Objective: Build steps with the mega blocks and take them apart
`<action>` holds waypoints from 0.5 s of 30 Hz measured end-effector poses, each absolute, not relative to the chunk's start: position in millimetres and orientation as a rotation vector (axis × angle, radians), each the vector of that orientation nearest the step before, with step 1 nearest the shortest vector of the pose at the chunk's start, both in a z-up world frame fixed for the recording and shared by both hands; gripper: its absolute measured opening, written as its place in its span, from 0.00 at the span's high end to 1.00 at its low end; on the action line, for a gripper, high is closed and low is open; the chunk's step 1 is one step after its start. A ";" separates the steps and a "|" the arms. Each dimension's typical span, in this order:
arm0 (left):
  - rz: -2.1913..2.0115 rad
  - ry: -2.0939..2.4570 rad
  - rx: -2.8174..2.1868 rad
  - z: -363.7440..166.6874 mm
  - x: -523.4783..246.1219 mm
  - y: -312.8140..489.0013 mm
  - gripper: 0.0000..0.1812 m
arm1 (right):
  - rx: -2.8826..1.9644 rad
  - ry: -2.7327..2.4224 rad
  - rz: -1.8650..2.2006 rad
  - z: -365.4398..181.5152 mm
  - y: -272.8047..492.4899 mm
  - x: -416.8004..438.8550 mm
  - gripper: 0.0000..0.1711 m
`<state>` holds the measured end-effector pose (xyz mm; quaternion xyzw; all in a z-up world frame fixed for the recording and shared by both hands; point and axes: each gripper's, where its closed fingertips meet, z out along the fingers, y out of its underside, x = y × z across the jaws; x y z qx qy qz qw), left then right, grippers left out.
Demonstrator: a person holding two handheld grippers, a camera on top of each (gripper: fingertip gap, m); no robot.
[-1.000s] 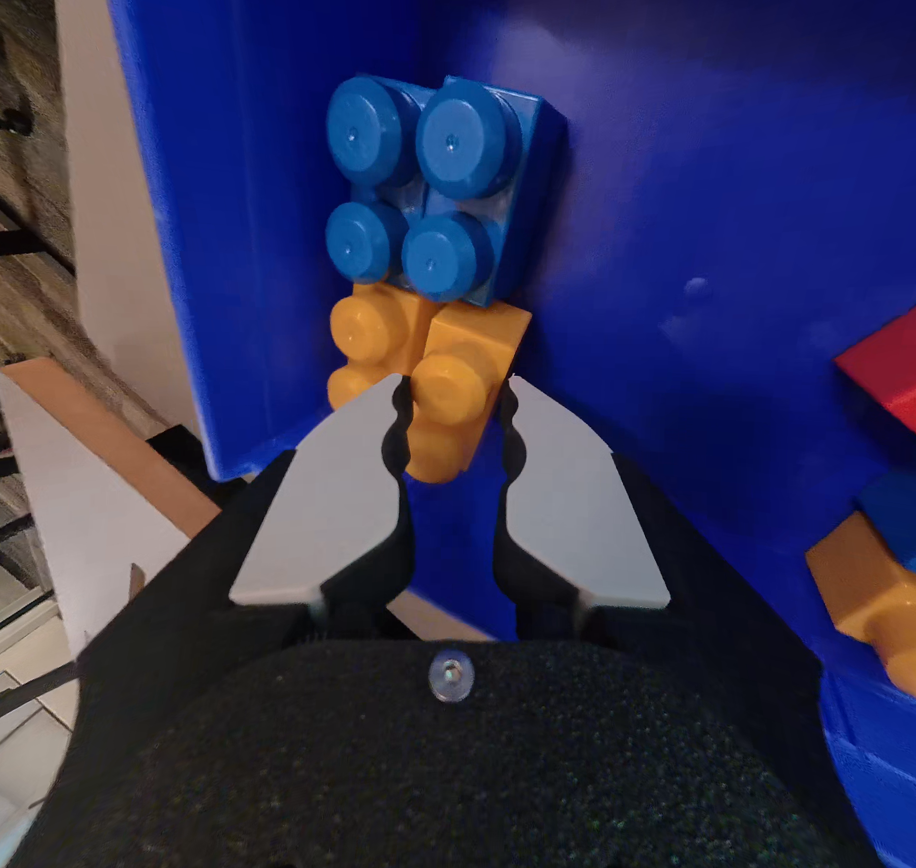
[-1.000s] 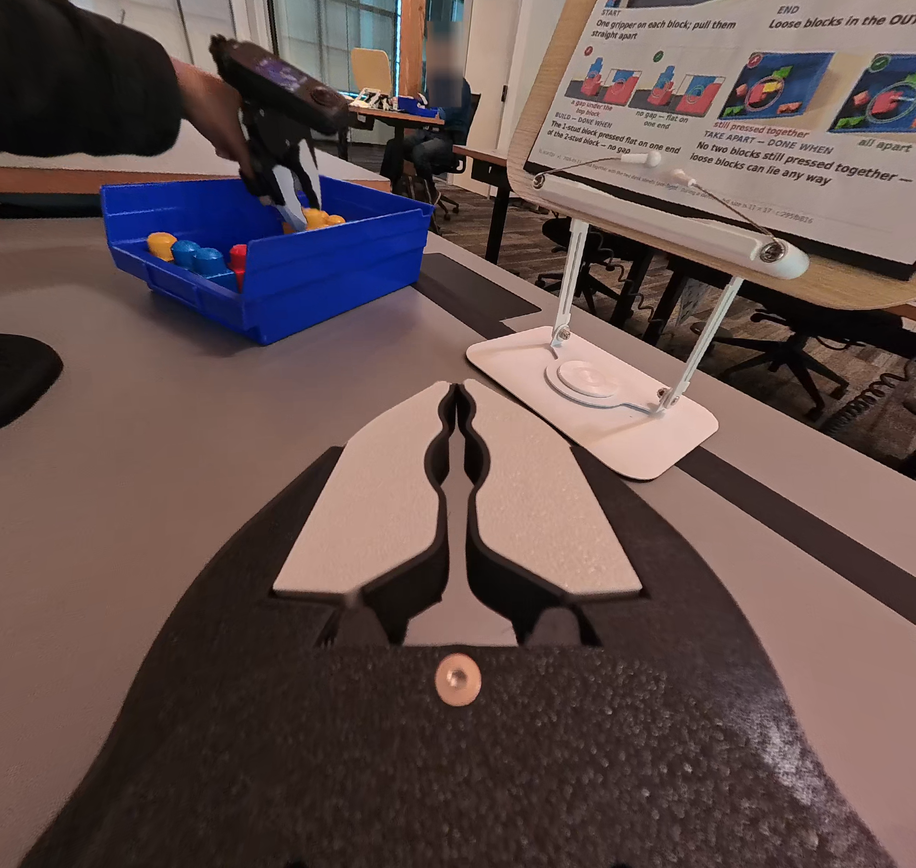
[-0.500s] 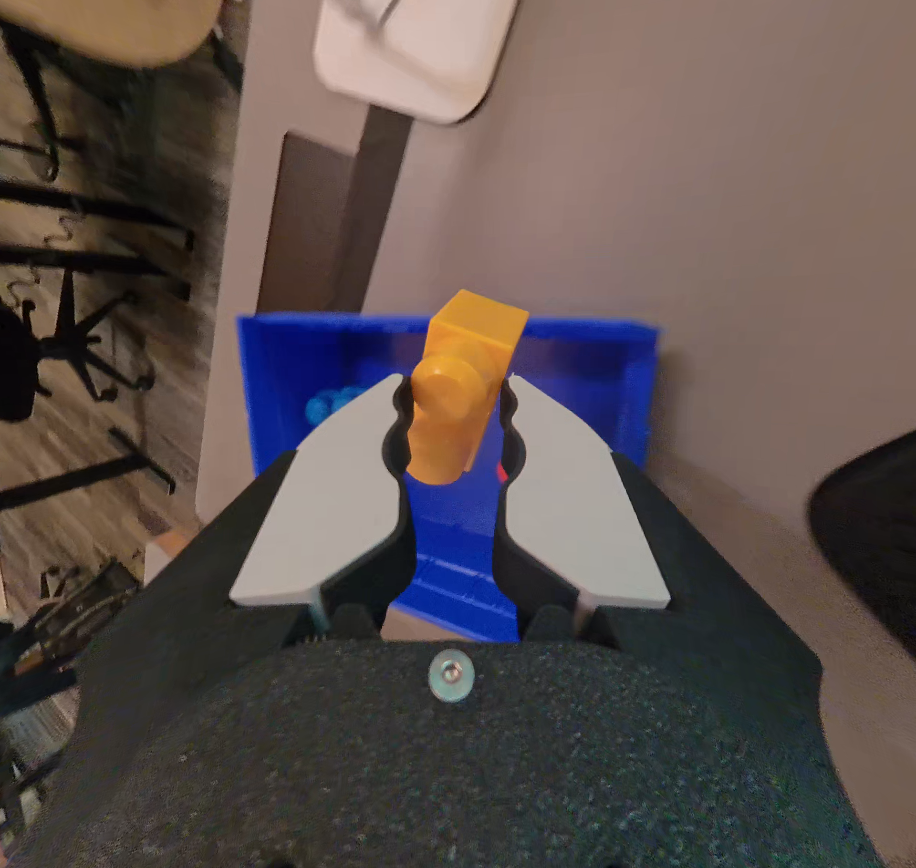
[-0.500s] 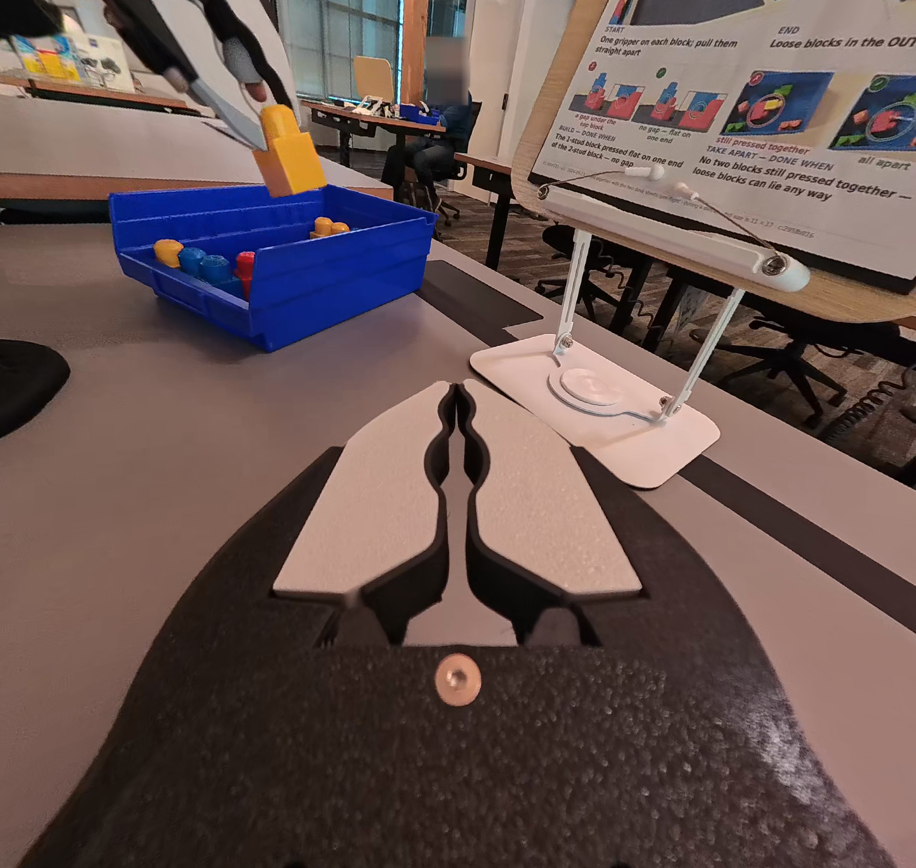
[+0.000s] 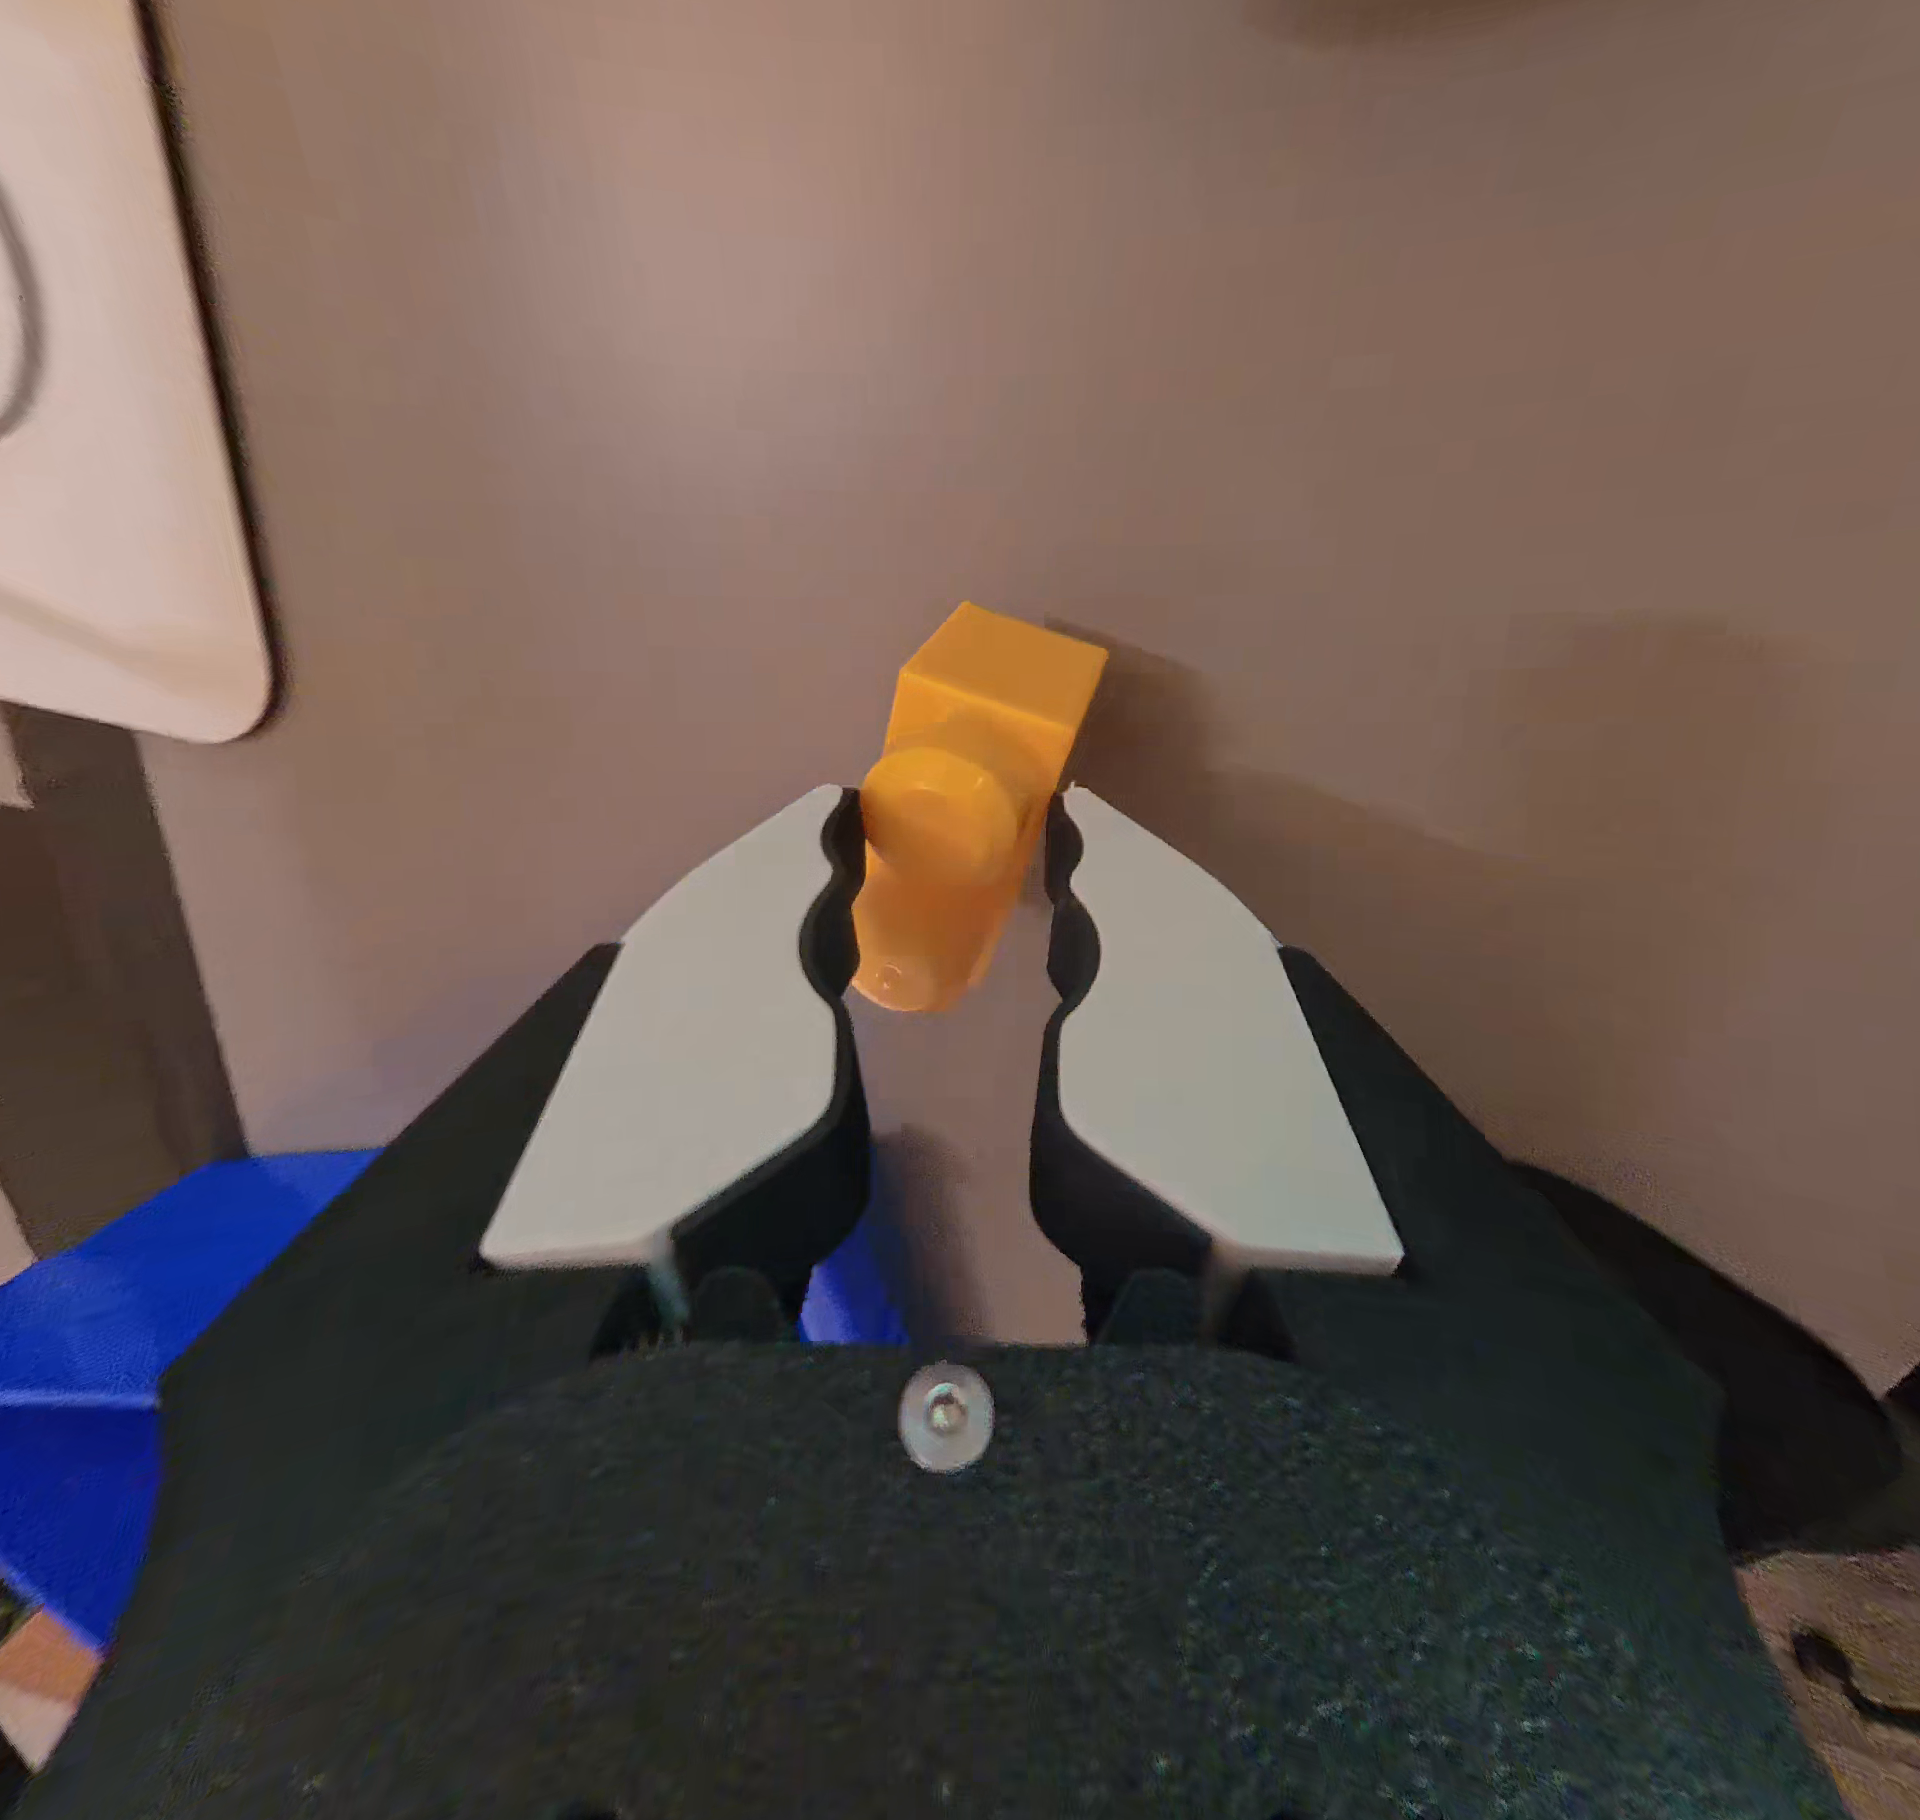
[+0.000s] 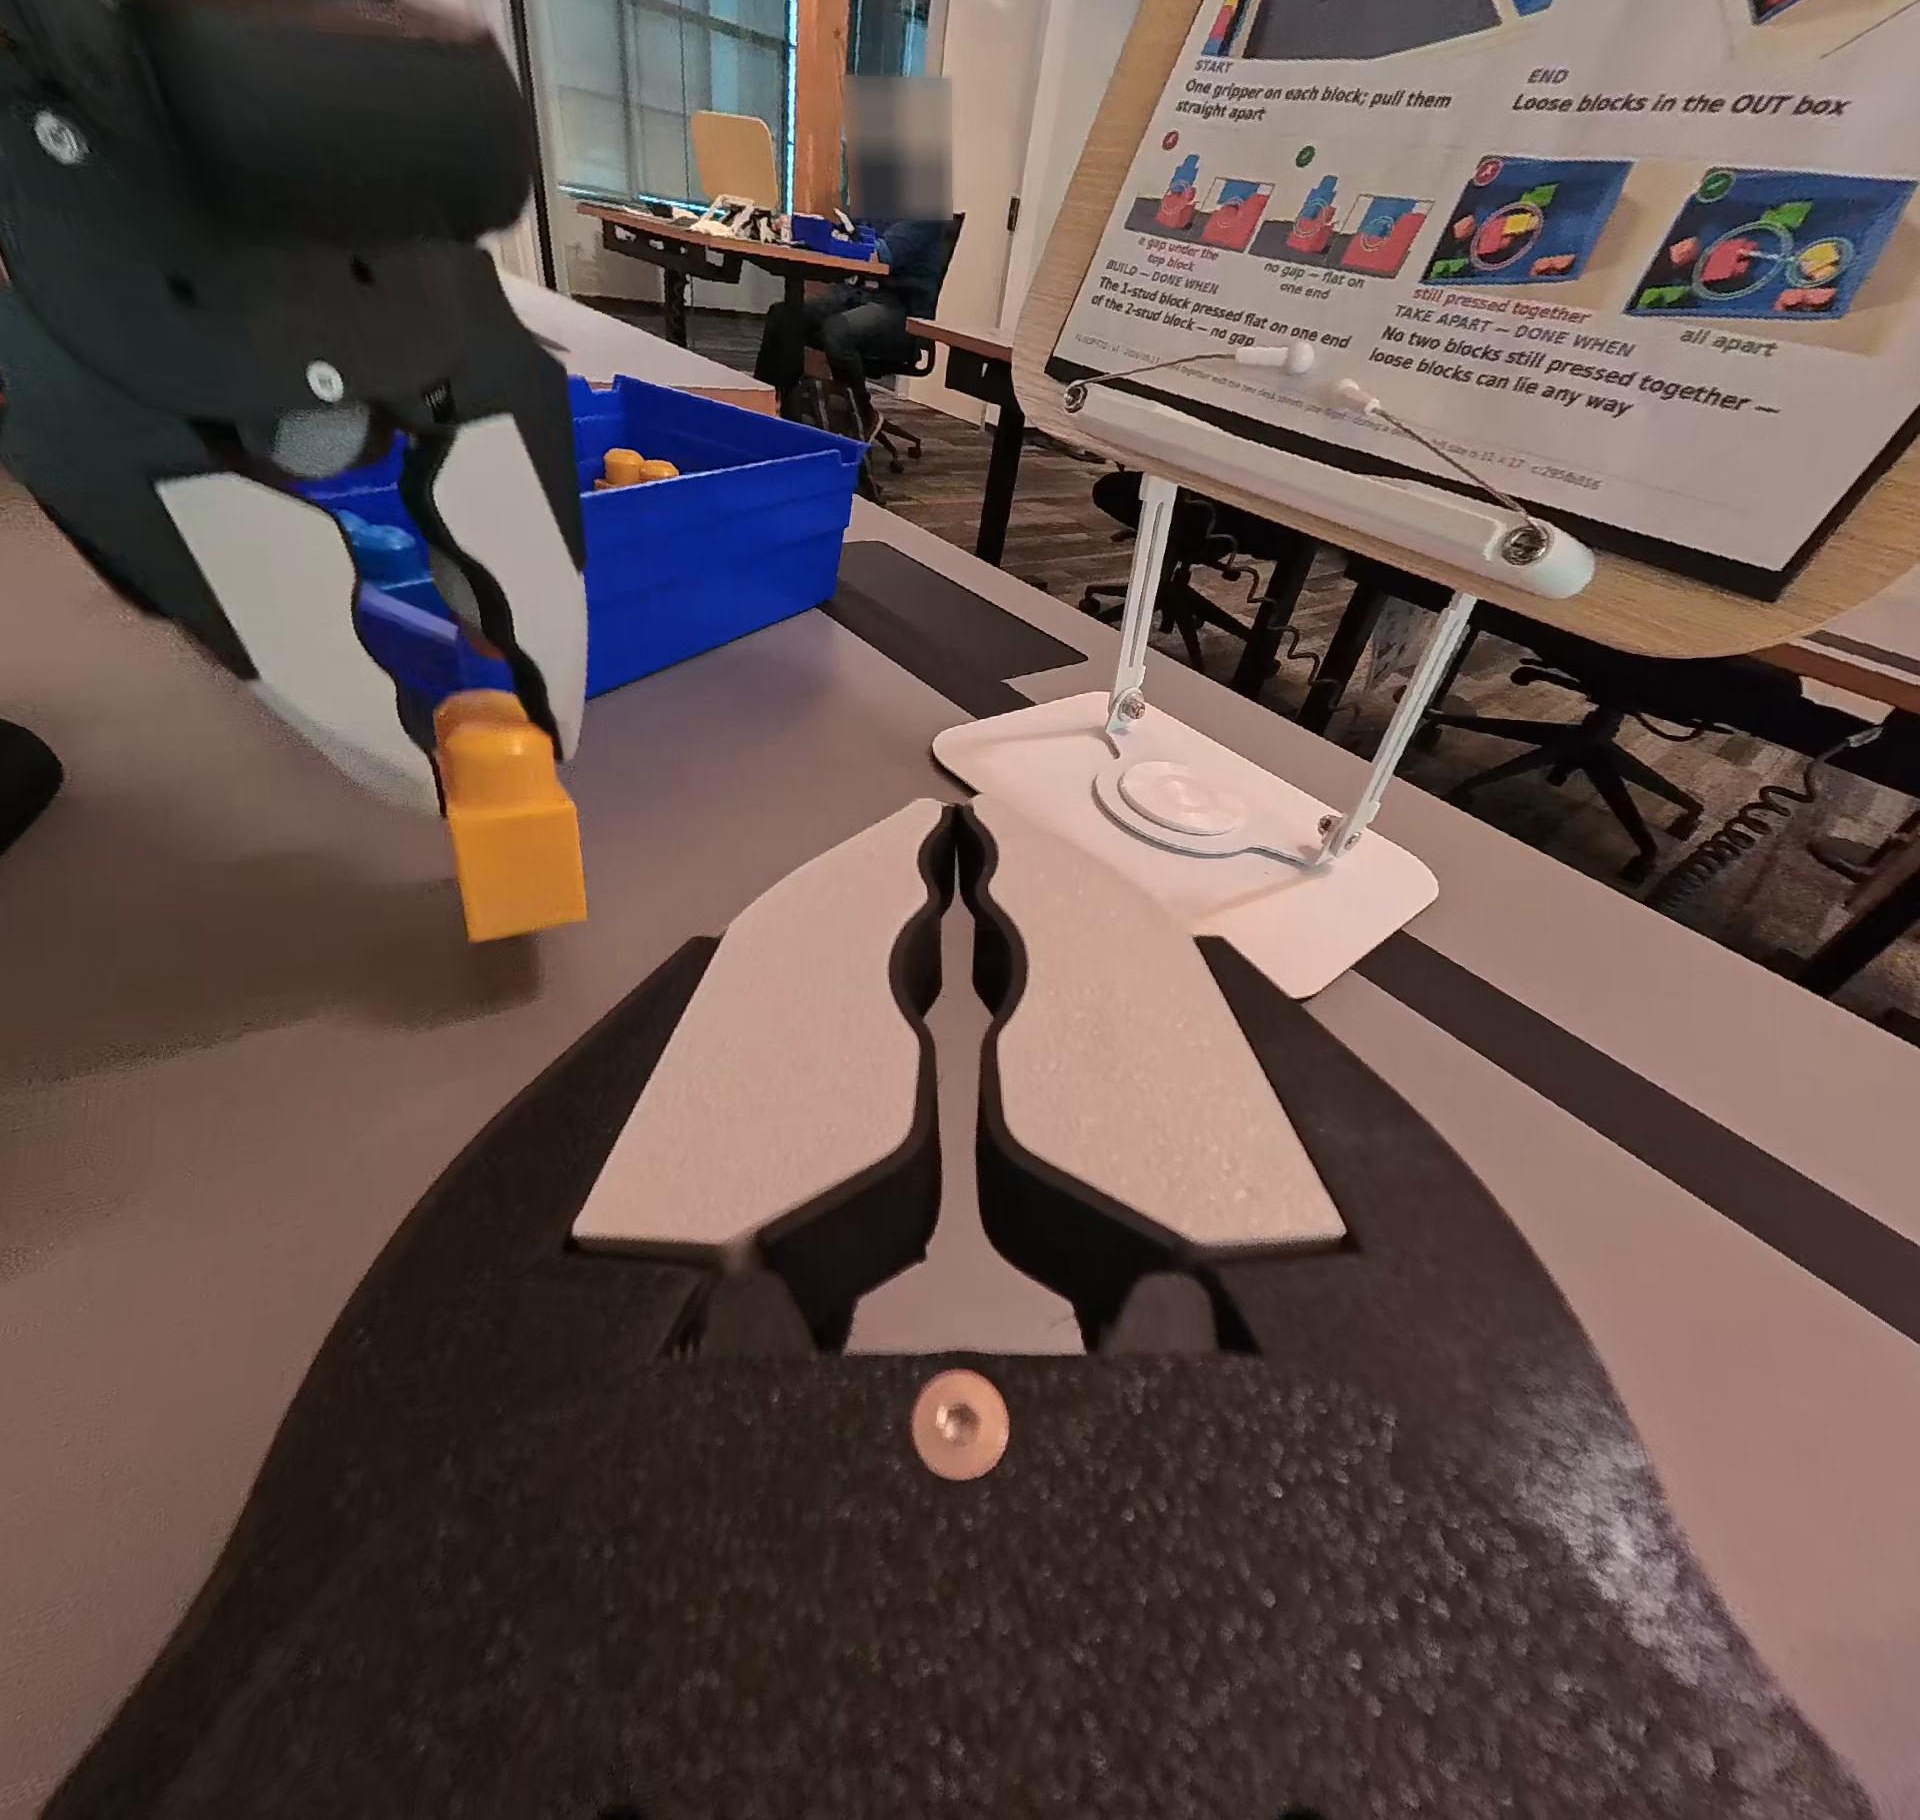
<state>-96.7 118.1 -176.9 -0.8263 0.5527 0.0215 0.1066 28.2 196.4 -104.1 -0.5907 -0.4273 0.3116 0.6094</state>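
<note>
The left gripper (image 5: 951,840), clamped on an orange block (image 5: 971,825), hovers just above the grey worktop (image 5: 1351,316); the right gripper (image 6: 956,825) rests closed, empty. Setting the block down upright likely comes next.

Left gripper (image 5: 951,814) carried orange block (image 5: 971,794) out of blue bin (image 6: 717,544), now low over table (image 5: 1351,368)

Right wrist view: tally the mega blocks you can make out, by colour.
Orange: 2, the held orange block in the left gripper, a second orange block in the blue bin
Blue: 1, a blue block in the bin, partly hidden
Total: 3 visible
</note>
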 end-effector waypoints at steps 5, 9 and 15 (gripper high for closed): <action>0.049 1.631 -2.460 -197.7 -89.3 115.1 0.81 | -1.369 -0.986 0.717 -105.2 197.8 29.1 1.00; 0.060 1.631 -2.441 -200.7 -87.1 115.4 0.82 | -1.372 -0.991 0.715 -106.9 197.7 28.4 1.00; 0.020 1.638 -2.376 -197.8 -82.5 112.6 0.77 | -1.373 -0.993 0.712 -107.4 197.6 28.6 1.00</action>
